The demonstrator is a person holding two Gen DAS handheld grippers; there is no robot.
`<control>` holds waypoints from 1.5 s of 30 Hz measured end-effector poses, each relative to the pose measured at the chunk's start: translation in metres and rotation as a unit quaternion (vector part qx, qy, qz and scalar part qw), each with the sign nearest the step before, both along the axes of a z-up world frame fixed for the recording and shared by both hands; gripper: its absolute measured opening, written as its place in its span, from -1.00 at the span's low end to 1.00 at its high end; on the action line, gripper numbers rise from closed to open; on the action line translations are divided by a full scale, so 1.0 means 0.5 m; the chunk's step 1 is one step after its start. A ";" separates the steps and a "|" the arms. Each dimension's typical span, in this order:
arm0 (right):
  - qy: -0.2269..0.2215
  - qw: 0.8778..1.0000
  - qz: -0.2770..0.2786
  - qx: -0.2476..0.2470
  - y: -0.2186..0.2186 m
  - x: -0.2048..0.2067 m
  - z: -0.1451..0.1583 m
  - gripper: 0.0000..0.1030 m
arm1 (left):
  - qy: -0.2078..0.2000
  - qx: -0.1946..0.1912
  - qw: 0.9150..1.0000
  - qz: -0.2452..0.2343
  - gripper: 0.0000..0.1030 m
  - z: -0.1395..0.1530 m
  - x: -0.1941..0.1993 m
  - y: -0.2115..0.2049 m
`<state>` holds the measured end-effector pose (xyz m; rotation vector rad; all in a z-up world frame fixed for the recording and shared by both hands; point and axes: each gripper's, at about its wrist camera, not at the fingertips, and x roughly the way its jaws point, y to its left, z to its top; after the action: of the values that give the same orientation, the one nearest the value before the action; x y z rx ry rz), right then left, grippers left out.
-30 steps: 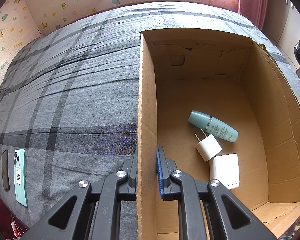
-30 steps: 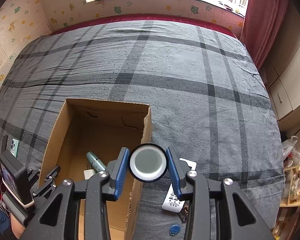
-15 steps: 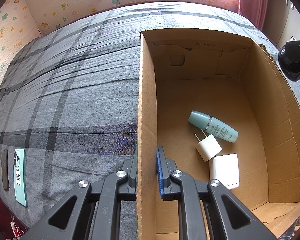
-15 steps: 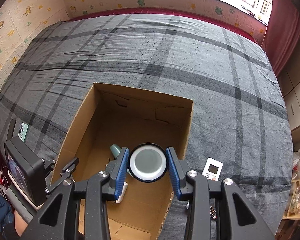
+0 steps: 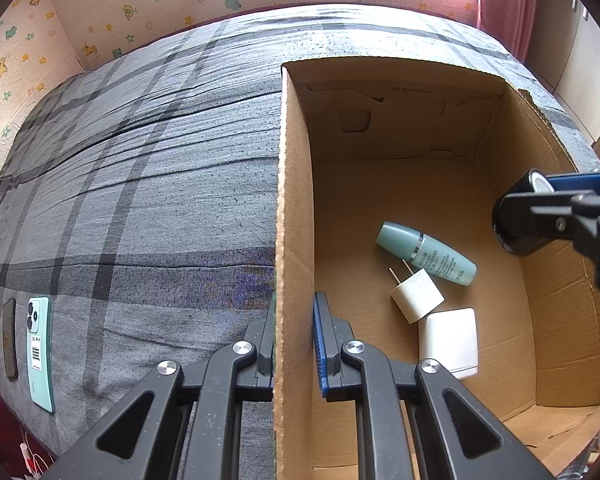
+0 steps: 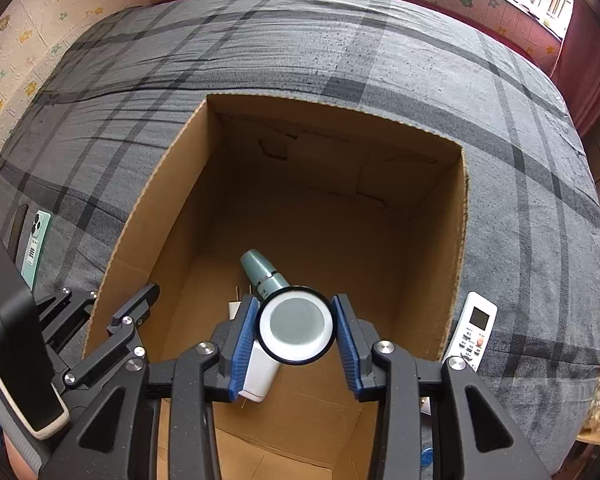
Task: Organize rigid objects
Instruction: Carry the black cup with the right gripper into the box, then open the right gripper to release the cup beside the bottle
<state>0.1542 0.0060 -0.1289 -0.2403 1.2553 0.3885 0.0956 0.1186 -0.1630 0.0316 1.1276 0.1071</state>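
Note:
An open cardboard box point(image 5: 294, 200) stands on the grey plaid bed. My left gripper point(image 5: 294, 312) is shut on the box's left wall, one finger outside and one inside. On the box floor lie a teal bottle point(image 5: 426, 253), a white plug point(image 5: 417, 295) and a white charger block point(image 5: 449, 342). My right gripper point(image 6: 296, 330) is shut on a round black jar point(image 6: 297, 326) with a white-and-grey face and hangs above the box opening point(image 6: 340, 120), over the teal bottle point(image 6: 260, 270). In the left wrist view the jar point(image 5: 516, 224) hangs by the right wall.
A white remote point(image 6: 474, 330) lies on the bed just right of the box. Left of the box lie a mint phone point(image 5: 40, 354) and a dark slim item point(image 5: 10, 338). A blue tag point(image 6: 426, 456) shows near the bed's front edge.
My right gripper came down and to the left with the jar, from above the box's right edge and the remote to over the box's inside. The left gripper kept still.

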 end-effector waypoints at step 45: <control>-0.013 1.000 0.018 0.000 0.012 -0.004 -0.003 0.65 | -0.001 0.004 1.000 -0.001 -0.72 0.001 -0.002 -0.002</control>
<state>0.1523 0.0121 -0.1303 -0.2671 1.2257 0.4155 0.0945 0.1176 -0.1623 0.0389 1.1243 0.1091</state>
